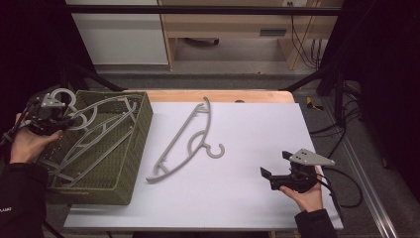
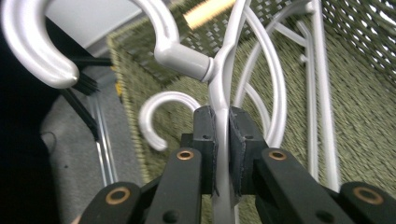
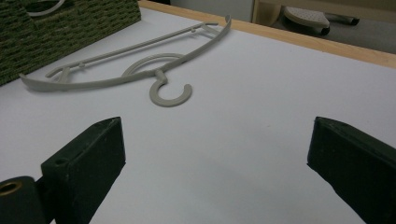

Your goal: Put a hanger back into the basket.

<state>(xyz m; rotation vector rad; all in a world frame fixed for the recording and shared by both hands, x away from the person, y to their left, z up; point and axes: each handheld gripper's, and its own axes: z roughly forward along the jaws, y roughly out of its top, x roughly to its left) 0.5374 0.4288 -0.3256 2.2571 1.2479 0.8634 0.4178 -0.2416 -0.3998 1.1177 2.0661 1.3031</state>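
Hangers look half sorted — one lies loose on the counter, several rest in the green basket. Left tongs pinch a basket hanger just below its hook; right tongs gape wide, empty, facing the loose hanger — seemingly next.

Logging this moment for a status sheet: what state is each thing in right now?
Left gripper: shut on a hanger's neck, over the basket's left end.
Held hanger: hook up, its body in the basket.
Basket: upright on the table, holds grey hangers.
Table hanger: flat on the white table, untouched.
Right gripper: open, empty, low over the table.
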